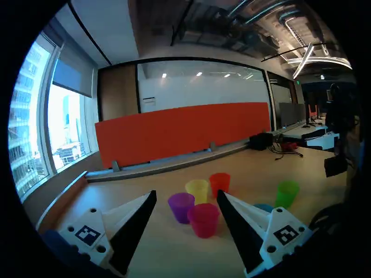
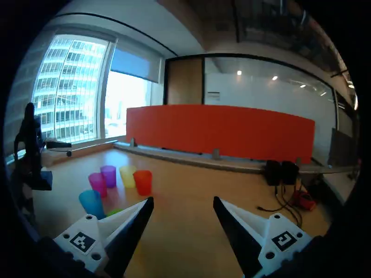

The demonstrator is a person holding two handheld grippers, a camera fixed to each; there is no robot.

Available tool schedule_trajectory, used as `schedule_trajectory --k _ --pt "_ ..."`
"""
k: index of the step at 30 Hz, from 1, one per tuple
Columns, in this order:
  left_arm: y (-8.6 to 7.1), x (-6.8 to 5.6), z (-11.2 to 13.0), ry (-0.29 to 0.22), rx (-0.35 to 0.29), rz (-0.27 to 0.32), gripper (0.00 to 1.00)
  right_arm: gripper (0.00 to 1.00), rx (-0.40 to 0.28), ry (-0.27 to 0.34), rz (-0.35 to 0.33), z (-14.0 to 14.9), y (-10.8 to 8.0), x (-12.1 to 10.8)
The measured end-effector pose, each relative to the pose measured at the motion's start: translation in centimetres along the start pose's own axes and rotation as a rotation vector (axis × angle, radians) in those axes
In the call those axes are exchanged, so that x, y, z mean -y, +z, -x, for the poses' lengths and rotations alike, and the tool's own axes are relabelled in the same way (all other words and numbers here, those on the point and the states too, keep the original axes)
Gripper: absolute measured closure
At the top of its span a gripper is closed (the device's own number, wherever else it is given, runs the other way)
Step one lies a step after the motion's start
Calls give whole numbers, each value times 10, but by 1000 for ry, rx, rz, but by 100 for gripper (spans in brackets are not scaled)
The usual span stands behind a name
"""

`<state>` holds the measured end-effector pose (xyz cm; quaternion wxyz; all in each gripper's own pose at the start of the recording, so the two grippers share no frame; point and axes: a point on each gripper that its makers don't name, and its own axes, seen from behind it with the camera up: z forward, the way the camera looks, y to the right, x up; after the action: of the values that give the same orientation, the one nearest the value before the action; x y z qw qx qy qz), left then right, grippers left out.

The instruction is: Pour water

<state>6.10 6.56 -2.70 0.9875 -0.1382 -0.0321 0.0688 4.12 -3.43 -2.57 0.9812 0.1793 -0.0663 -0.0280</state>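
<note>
L gripper (image 1: 186,192) & R gripper (image 2: 183,199) are being held w/ jaws apart, nothing clamped, while coloured cups (image 1: 204,220) are being framed at 12 o'clock betw. L's fingers, 10 o'clock off R's.

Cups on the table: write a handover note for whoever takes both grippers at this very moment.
Left gripper: open, empty, pointed at the cup cluster.
Right gripper: open, empty, over bare table; the cups sit at the left of its view.
Cups, all upright: pink cup nearest the left gripper, purple cup, yellow cup and red cup behind it; green cup and blue cup stand apart.
Done: nothing gripped.
Left: grasp a cup and pour. Cannot tell which cups hold water.
</note>
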Motion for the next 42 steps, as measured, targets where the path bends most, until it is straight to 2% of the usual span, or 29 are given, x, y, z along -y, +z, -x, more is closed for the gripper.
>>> schedule_trajectory --k 12,17,20,24,33,42 --pt "-6 26 -22 -38 -96 -168 4 1 -156 55 253 -37 -10 -42" --pt "-7 33 -22 -55 -103 -203 4 1 -182 40 344 -41 -16 -52" --pt "-6 32 -18 -55 -100 -204 4 1 -193 38 382 -43 -19 -54" --pt "-6 34 -13 -45 -91 -212 4 1 -199 52 406 -43 -19 -54" --pt "-1 38 -2 -37 -91 -234 4 1 -183 90 412 -33 -16 -49" --pt "3 41 15 -29 -95 -268 4 1 -186 86 433 -36 -19 -52"
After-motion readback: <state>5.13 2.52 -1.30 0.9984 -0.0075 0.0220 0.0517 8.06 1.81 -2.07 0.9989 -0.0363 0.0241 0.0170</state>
